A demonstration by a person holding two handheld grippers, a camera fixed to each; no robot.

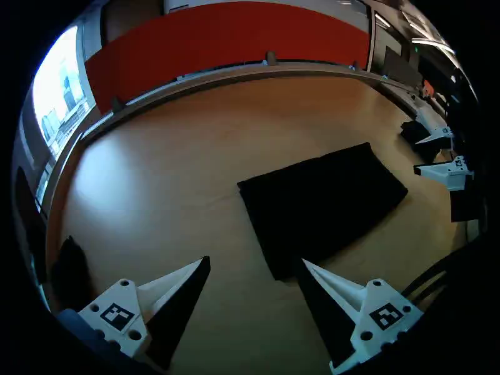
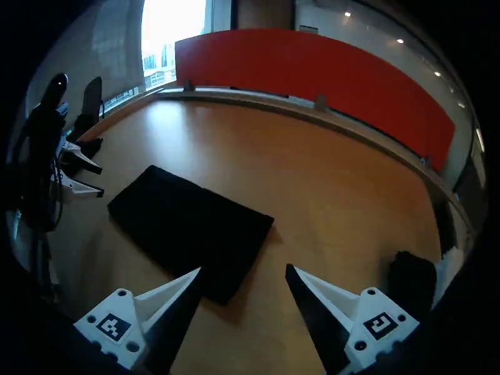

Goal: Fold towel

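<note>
A black towel [image 1: 322, 203] lies flat as a folded rectangle on the wooden table [image 1: 175, 181]. My left gripper [image 1: 253, 272] hovers open above the table, just short of the towel's near corner, nothing between its fingers. In the right gripper view the same towel [image 2: 190, 228] lies ahead and to the left, and my right gripper [image 2: 244, 278] stands open over its near corner, gripping nothing. The right gripper [image 1: 437, 156] also appears at the far right of the left gripper view, the left gripper [image 2: 78, 169] at the far left of the right gripper view.
A red partition [image 1: 231, 44] runs along the table's far edge [image 1: 250, 72]. A dark object [image 2: 412, 278] sits at the right near the table edge, and another dark object [image 1: 69, 269] at the left. A bright window [image 2: 172, 37] lies beyond.
</note>
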